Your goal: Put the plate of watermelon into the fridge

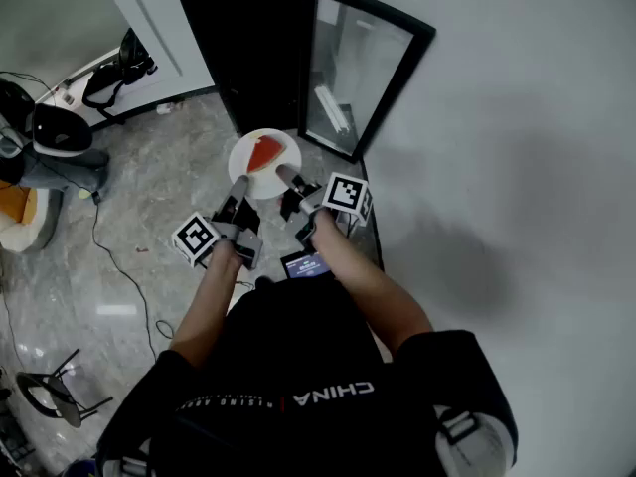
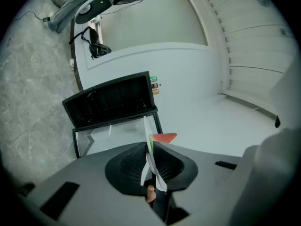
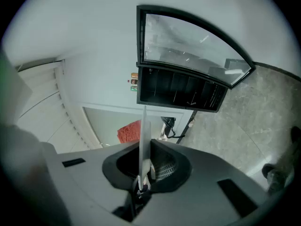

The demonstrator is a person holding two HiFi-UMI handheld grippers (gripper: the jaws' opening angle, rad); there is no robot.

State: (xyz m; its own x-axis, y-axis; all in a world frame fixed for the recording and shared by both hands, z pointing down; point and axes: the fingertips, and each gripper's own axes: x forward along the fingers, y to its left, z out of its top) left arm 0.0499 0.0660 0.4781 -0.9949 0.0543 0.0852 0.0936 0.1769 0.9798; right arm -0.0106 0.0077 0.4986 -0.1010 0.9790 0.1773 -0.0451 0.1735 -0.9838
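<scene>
Left gripper [image 1: 239, 189] pinched left rim of plate [image 1: 262, 185], right gripper [image 1: 288, 179] pinched right rim, jaws nearly closed. Watermelon slice [image 1: 263, 153] rode on top. Open black fridge [image 1: 260, 48] lay straight ahead, just beyond plate's far edge.

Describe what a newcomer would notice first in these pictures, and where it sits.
A white plate bearing a red watermelon slice is held at its rim by the left tool and right tool. Just beyond stands a black fridge, its glass door swung open.
</scene>
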